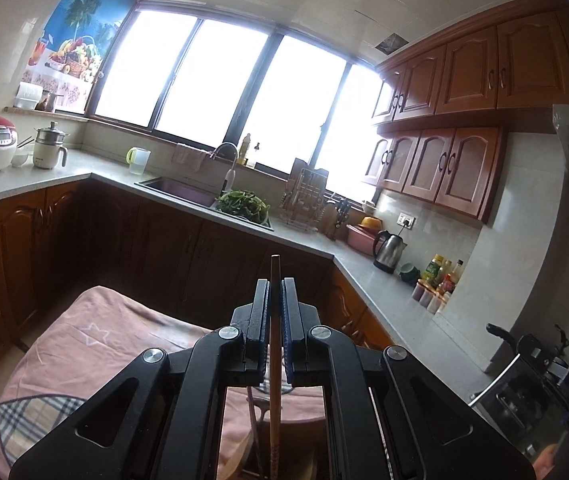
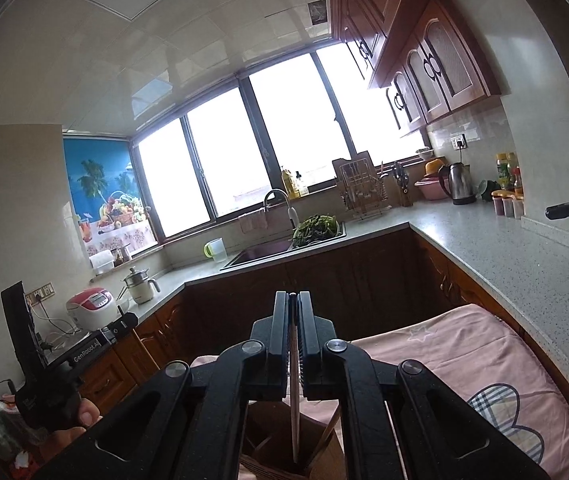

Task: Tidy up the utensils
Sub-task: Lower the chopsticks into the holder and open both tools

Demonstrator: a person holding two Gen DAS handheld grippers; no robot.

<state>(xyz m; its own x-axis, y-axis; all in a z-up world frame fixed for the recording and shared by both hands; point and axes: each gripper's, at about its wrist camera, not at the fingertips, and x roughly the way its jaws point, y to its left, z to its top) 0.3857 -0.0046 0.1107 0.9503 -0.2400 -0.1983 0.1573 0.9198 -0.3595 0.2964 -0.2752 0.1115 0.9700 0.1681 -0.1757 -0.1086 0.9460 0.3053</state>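
Left gripper (image 1: 275,292) clamps a wooden chopstick (image 1: 274,360) upright, its length crossing the jaws; right gripper (image 2: 293,304) likewise pinches a pale utensil (image 2: 294,400) whose lower end hangs over the wooden holder (image 2: 268,444) directly beneath.

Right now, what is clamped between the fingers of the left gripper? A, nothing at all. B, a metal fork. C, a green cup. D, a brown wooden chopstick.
D: in the left wrist view the left gripper has its fingers closed on a thin brown wooden chopstick that runs lengthwise between them, its tip poking out past the fingertips above the pink cloth.
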